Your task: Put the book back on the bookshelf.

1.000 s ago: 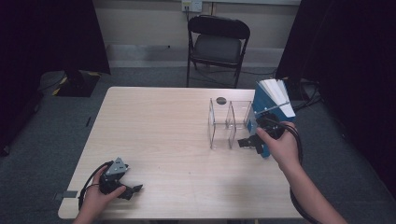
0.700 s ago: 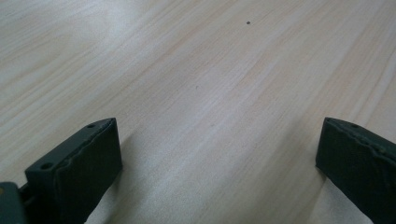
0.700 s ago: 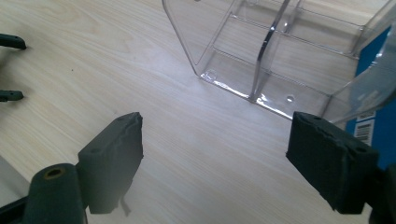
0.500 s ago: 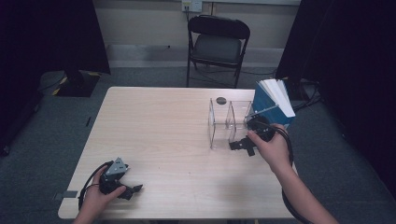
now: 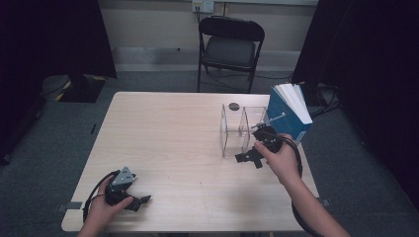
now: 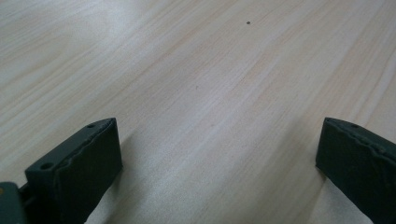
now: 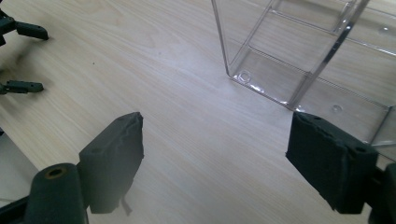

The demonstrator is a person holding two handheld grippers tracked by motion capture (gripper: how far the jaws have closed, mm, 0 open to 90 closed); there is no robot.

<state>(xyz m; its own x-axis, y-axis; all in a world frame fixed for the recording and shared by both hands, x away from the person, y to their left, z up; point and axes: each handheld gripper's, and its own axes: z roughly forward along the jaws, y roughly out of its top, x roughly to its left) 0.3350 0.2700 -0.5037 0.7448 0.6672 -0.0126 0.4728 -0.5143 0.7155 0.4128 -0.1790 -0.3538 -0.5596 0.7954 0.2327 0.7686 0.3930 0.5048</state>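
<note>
A clear plastic box [image 5: 237,129] with a divider stands on the right half of the wooden table [image 5: 168,133]. A blue book [image 5: 289,116] with white pages stands upright just right of it. My right gripper [image 5: 247,159] hovers at the box's front corner, open and holding nothing. In the right gripper view its gripper [image 7: 215,158] points at bare wood, with the box [image 7: 299,56] ahead on the right. My left gripper [image 5: 141,201] rests near the front left edge, open and empty. The left gripper view shows that gripper [image 6: 215,163] over bare table [image 6: 210,70].
A small dark round object [image 5: 234,106] lies on the table behind the box. A black folding chair [image 5: 230,47] stands beyond the far edge. The left gripper [image 7: 18,56] appears far off in the right gripper view.
My right hand and gripper have drawn away from the book, moving left and toward the front. The book, the box and the left gripper have stayed in place.
</note>
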